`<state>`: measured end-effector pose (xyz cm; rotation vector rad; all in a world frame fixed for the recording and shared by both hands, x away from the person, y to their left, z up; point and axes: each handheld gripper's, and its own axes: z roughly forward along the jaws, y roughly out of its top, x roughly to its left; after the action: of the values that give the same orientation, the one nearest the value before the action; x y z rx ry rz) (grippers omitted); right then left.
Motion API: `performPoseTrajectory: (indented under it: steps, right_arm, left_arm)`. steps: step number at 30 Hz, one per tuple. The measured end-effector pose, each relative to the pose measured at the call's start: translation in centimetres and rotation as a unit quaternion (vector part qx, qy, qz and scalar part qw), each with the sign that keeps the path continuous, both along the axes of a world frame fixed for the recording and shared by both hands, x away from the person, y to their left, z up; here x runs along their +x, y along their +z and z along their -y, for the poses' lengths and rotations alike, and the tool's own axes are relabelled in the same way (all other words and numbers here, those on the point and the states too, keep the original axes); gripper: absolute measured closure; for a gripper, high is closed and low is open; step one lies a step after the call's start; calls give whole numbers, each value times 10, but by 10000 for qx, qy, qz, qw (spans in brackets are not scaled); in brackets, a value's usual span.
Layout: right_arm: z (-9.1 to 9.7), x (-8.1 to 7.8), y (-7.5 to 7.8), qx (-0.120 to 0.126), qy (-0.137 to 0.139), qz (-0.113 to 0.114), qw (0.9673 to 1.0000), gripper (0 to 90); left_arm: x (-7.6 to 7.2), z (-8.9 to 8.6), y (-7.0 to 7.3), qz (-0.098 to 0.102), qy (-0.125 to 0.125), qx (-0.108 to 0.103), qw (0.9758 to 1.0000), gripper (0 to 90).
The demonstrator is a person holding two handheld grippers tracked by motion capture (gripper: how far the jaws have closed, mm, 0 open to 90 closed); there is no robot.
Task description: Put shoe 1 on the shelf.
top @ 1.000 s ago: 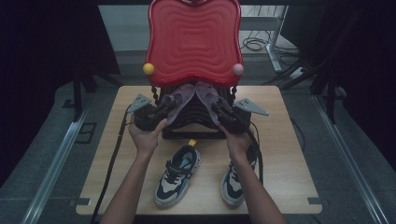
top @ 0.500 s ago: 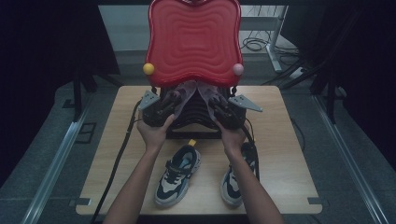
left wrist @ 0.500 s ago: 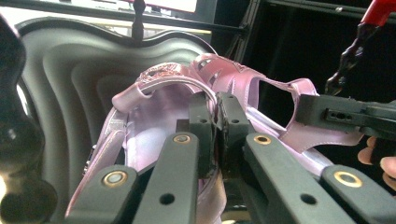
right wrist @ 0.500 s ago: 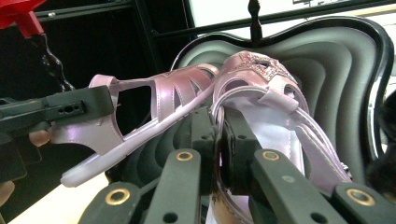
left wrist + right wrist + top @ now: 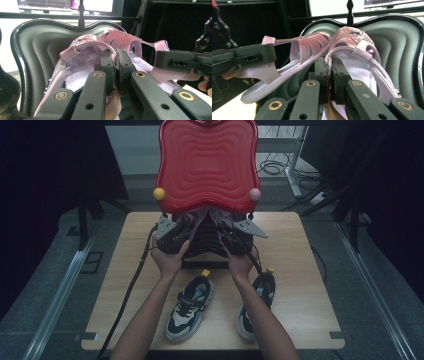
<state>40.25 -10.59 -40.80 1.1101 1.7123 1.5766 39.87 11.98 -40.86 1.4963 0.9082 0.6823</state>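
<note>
Two pink strappy sandals sit side by side over the black lower shelf (image 5: 35,45) of a small rack, under its red top shelf (image 5: 207,165). My left gripper (image 5: 115,53) is shut on the heel strap of the left sandal (image 5: 82,62). My right gripper (image 5: 328,62) is shut on the heel strap of the right sandal (image 5: 357,40). From above, the left gripper (image 5: 186,227) and right gripper (image 5: 227,231) reach under the red shelf with the sandals (image 5: 207,216) between them. In each gripper view the other gripper holds its sandal off to the side.
Two dark-and-white sneakers stand on the wooden table (image 5: 310,285) in front of the rack, one (image 5: 192,307) by the left forearm, one (image 5: 257,302) partly under the right forearm. A yellow knob (image 5: 159,194) and a pink knob (image 5: 255,195) mark the red shelf's front corners. Cables trail off the table's left.
Both hands have moved away from the person toward the rack, carrying the sandals further in under the red shelf. Both grips are unchanged.
</note>
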Motion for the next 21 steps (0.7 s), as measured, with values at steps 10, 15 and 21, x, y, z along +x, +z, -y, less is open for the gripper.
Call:
performPoseTrajectory:
  steps: [10,15,21]
  right_arm:
    - [0,13,-8,-34,-277,39,9996,850]
    - [-4,14,-14,-238,-283,37,9993,848]
    - [3,12,-20,-346,-204,-174,9990,836]
  left_arm:
    - [11,5,-12,155,242,90,9995,858]
    - [11,8,-17,94,120,269,9995,850]
    - [8,8,-32,-193,28,406,9990,802]
